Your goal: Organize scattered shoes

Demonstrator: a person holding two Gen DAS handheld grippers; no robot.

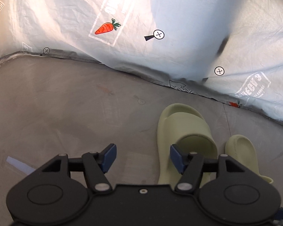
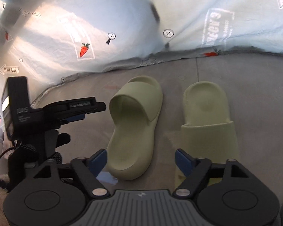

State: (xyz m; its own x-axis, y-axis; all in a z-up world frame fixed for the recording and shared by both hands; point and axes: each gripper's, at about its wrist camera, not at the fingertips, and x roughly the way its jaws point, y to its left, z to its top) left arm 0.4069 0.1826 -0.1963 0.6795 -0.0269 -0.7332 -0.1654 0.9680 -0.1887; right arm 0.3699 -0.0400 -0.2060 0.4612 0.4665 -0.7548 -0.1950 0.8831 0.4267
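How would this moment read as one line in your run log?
left gripper: open, empty | right gripper: open, empty | two green slippers: side by side on floor

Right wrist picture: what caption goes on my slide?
Two green slippers side by side on the floor, open right gripper above them.

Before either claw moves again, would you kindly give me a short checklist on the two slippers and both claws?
1. Left claw empty, jaws apart: ok.
2. Right claw empty, pads not pressing on anything: ok.
3. Both green slippers on the grey floor: ok.
4. Slippers side by side, apart: ok.
5. Slippers facing the same way: not ok; the left slipper has its heel nearest the right camera, the right slipper its strap.
6. Path to the slippers clear of the printed sheet: ok.
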